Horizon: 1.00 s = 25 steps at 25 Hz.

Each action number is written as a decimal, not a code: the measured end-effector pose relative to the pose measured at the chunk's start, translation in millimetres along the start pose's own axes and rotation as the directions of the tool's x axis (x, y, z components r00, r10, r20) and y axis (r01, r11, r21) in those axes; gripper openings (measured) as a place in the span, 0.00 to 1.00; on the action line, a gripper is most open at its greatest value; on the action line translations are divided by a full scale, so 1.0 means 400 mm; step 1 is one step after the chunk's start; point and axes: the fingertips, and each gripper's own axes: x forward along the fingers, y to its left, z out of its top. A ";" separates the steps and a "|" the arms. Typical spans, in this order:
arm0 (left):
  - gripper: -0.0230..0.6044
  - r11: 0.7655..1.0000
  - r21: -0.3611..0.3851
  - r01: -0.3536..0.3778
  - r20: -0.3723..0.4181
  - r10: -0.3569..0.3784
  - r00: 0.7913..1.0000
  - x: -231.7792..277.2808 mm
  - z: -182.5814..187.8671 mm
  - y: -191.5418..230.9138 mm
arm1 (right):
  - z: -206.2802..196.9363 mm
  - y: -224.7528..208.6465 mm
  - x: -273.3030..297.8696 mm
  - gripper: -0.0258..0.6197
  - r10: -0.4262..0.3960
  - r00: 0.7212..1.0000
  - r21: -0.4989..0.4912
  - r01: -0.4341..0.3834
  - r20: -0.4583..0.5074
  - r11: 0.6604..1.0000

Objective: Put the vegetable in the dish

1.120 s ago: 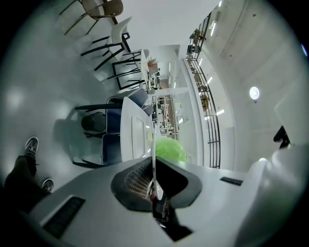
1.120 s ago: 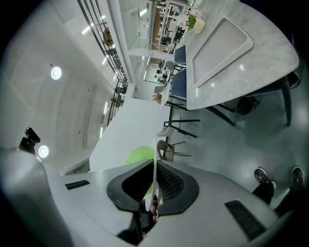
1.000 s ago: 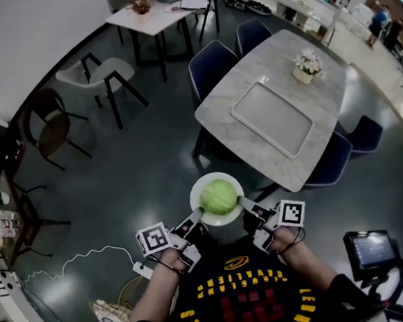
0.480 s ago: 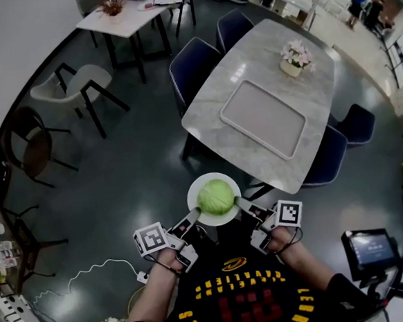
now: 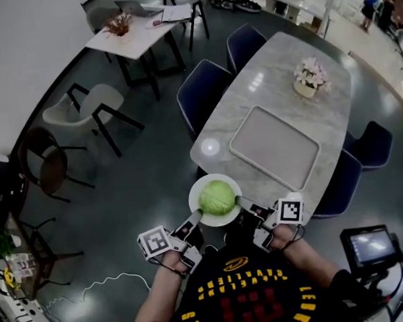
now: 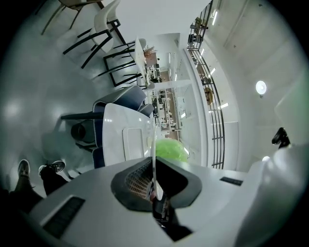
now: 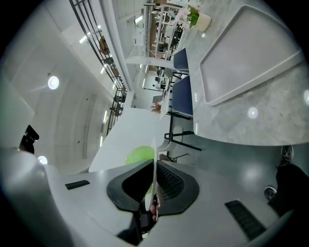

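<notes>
Nearer the surface (image 5: 265,89) now, left gripper (image 5: 196,220) and right gripper (image 5: 244,203) pinch the thin dish (image 5: 225,180) rim, so the heavy, round cabbage (image 5: 217,197) may roll.

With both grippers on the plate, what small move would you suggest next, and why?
Probably carry the plate forward, kept level, toward the marble table ahead: left gripper and right gripper are each shut on its rim, and the cabbage rests on it.
</notes>
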 end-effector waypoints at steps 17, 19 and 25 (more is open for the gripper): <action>0.05 0.998 0.052 -0.039 -0.255 0.051 0.966 0.456 0.026 -0.012 | 0.414 -0.105 -0.113 0.08 -0.006 0.969 0.066 -0.011 0.247 0.998; 0.05 0.998 0.053 -0.026 -0.301 0.041 0.953 0.503 0.044 -0.009 | 0.449 -0.118 -0.110 0.08 0.008 0.955 0.037 -0.020 0.297 0.999; 0.05 0.992 0.125 0.002 -0.502 0.062 0.863 0.663 0.076 -0.007 | 0.547 -0.155 -0.149 0.08 -0.016 0.875 0.050 -0.009 0.485 0.999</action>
